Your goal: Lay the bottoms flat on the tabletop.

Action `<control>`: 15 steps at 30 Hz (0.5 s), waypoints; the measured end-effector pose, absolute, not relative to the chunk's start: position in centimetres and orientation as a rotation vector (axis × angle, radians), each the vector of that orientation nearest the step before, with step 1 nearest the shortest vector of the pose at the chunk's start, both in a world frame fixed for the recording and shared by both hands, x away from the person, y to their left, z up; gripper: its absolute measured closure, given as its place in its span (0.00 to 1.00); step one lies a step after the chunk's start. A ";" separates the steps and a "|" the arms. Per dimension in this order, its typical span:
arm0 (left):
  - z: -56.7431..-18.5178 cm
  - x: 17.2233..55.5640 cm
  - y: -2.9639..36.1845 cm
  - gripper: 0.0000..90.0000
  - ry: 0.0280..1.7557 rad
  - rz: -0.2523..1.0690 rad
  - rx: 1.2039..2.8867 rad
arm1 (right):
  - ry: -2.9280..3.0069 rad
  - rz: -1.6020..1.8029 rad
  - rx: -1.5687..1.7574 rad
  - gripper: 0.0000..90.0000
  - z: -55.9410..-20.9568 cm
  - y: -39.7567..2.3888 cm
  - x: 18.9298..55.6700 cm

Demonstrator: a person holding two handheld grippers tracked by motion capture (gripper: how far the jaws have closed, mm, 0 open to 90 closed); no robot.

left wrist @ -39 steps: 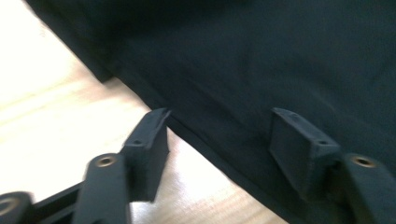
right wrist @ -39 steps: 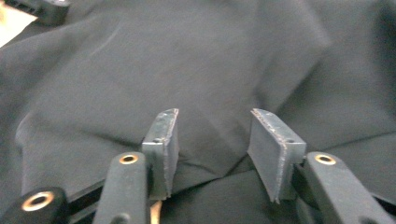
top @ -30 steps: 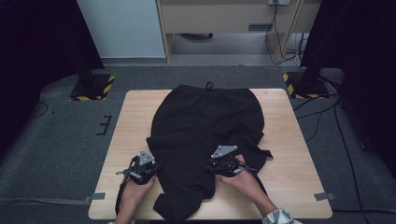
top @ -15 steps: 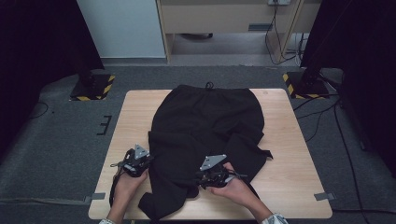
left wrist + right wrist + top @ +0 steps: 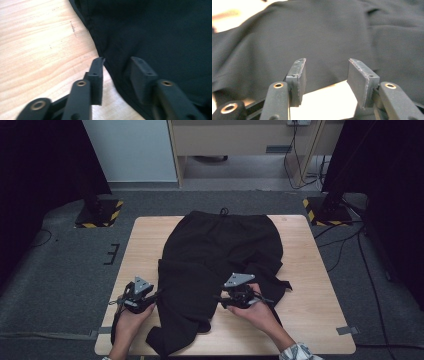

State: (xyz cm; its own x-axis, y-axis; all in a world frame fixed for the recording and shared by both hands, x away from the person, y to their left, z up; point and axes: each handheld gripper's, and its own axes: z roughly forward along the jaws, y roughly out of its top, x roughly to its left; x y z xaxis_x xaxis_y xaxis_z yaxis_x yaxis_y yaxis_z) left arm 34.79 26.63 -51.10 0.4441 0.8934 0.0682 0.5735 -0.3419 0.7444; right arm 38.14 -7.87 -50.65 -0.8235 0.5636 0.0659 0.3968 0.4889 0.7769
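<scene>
The trousers (image 5: 220, 255) are soft matt black cloth, creased in loose folds. The bench (image 5: 310, 285) is pale wood with fine visible grain and a smooth, faintly satin face. The tongs (image 5: 325, 72) look like matt black plastic with brass-coloured rivets.

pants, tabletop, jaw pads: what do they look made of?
Black pants: soft matte fabric, probably a knit sweat material; it drapes and creases, with a drawstring at the waist. Table: pale wood or wood-look laminate, with visible grain and low sheen. Left gripper pads: matte black, likely rubber or plastic; can't tell which.
</scene>
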 end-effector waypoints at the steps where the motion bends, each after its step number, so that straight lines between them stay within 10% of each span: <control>1: -51.1 34.6 26.5 0.62 1.222 0.629 2.052 | 2.518 1.224 0.857 0.52 -50.8 -7.9 38.8; 15: -52.0 32.5 25.0 0.47 1.193 0.508 2.127 | 2.475 1.104 0.945 0.48 -52.8 -5.8 42.1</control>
